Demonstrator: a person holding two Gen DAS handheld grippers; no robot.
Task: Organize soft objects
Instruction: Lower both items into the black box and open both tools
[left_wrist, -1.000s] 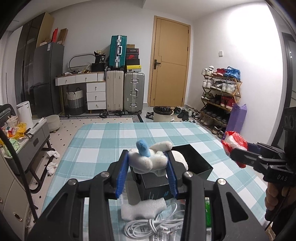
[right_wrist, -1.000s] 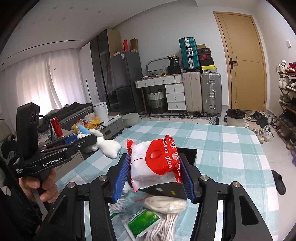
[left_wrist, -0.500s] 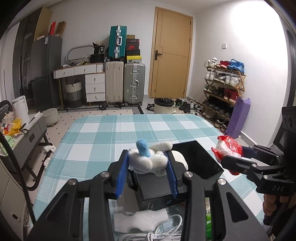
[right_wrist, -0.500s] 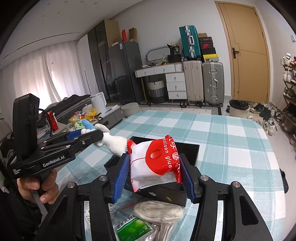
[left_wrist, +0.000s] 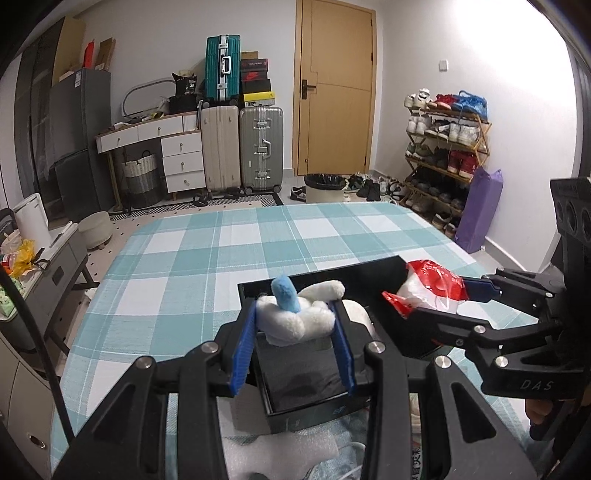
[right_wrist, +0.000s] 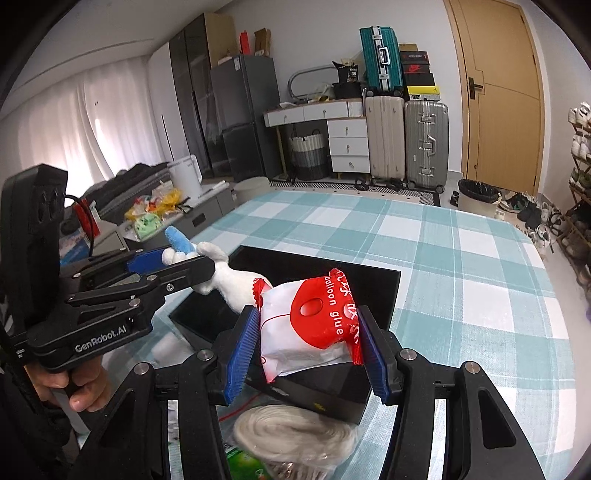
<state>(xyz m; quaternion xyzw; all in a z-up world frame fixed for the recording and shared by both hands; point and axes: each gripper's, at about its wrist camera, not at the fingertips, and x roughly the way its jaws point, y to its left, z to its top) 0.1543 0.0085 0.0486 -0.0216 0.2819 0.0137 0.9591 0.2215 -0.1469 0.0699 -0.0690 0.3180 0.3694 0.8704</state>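
The left gripper has its two blue pads squeezed on a white plush toy with a blue ear. The toy hangs over the near part of a black box that sits open on a table with a teal and white check cloth. A long white part of the toy hangs down into the box, and it may be touching the bottom, but that spot is hard to see.

The right gripper has its blue pads squeezed on a red and white packet that says "balloon glue". The packet is up in the air, over the near right side of the same box. From the left wrist view, the packet sits at the right edge of the box, close to the toy but not touching it.

A hand holds the handle of the left gripper at the left side of the right wrist view.

Near the box, close to the cameras, lie a roll of white string and a green packet. A piece of white foam lies on the near side too.

Far away stand a wooden door, some suitcases and a shoe rack
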